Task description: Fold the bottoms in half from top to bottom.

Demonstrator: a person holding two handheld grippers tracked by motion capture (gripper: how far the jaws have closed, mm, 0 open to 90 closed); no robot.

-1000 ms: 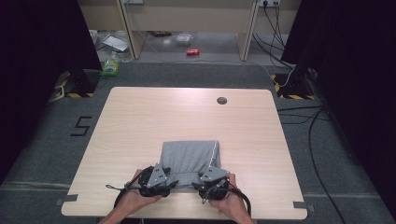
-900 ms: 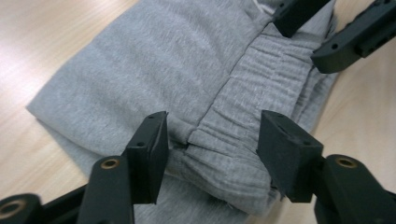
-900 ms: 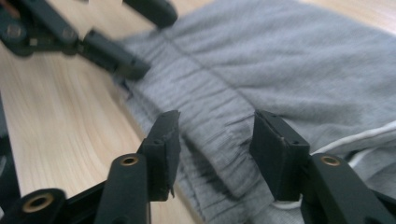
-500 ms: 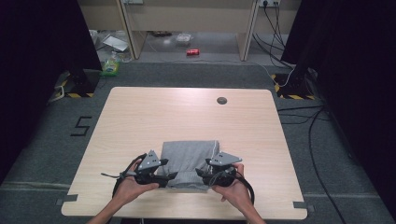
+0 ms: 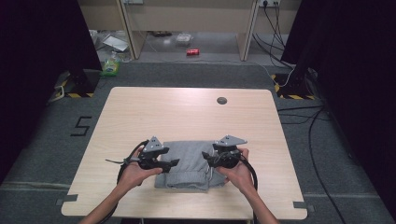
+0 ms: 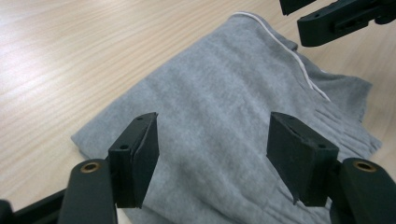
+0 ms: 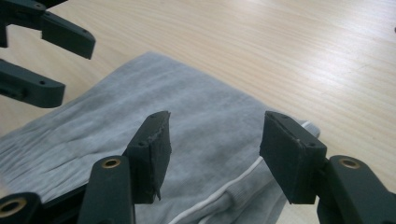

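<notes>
1. Cloth (image 5: 189, 164): grey, folded, lying flat near table's (image 5: 187, 112) front edge in high view; left gripper (image 5: 173, 163) and right gripper (image 5: 205, 157) poised over its two sides, facing each other.
2. Left gripper view: jaws apart, just been opening, nothing between; cloth (image 6: 224, 121) below, white cord along one edge.
3. Right gripper view: jaws apart, just been opening, holding nothing. Fold looks done and released; perhaps another fold left.

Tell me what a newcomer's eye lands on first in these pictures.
First, the folded grey garment lying flat near the front edge of the pale wooden table, a white drawstring running along one side. Next, the left gripper and right gripper, poised over its two sides; their jaws have just been opening, and nothing is pinched between them.
</notes>
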